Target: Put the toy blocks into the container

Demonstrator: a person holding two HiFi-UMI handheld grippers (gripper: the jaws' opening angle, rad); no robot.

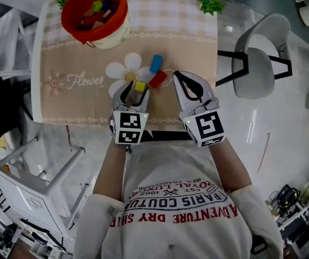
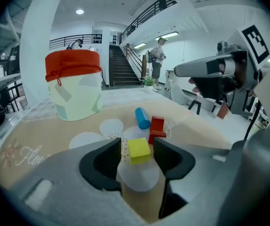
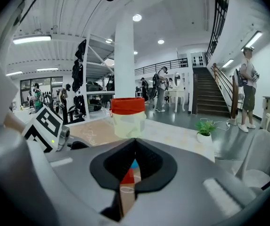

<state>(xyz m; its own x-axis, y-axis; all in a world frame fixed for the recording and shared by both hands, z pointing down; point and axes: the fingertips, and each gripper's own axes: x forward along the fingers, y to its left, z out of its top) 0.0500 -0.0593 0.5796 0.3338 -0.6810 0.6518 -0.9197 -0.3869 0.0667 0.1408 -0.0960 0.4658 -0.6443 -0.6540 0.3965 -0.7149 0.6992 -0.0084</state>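
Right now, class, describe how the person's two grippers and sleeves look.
The left gripper and the right gripper are both grey moulded shells that taper to a point, lined with black ridged pads. Each carries a white cube with black square markers. The person wears a white sweatshirt with red lettering and plain white sleeves.

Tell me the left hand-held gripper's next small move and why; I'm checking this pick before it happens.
Probably close the left hand-held gripper on the yellow block: it sits on the mat between the open jaws, the pads not yet pressing it, so nothing holds it. Carrying it to the red-rimmed container comes only after.
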